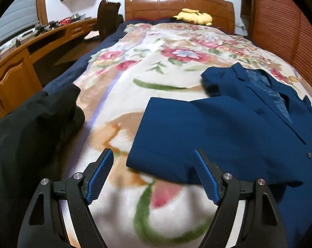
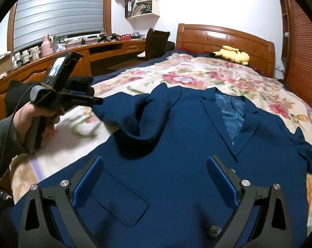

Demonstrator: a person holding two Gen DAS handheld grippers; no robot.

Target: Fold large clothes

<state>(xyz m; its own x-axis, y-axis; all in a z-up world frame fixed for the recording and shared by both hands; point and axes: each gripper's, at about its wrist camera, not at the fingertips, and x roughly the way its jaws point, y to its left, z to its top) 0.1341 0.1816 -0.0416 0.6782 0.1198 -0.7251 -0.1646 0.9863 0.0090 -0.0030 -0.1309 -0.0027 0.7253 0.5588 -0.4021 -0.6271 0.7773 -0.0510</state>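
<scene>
A dark blue suit jacket (image 1: 234, 132) (image 2: 187, 144) lies face up on the floral blanket (image 1: 135, 78) (image 2: 197, 72), lapels and shiny lining showing. One sleeve (image 2: 133, 113) is folded in over the jacket's chest, and its end (image 1: 162, 128) points toward my left gripper. My left gripper (image 1: 154, 155) hangs open just short of that sleeve end, with nothing between its pads. The right wrist view shows it side-on in a hand (image 2: 38, 113) at the sleeve's tip. My right gripper (image 2: 155, 161) stands open low over the jacket's lower front, near a pocket flap (image 2: 118, 202).
A black garment (image 1: 32, 128) is heaped on the bed's left edge. A yellow plush toy (image 1: 194, 16) (image 2: 232, 55) lies by the wooden headboard (image 2: 222, 37). A wooden desk (image 2: 106, 49) and chair (image 2: 156, 41) stand left of the bed, slatted wardrobe doors (image 1: 279, 26) to the right.
</scene>
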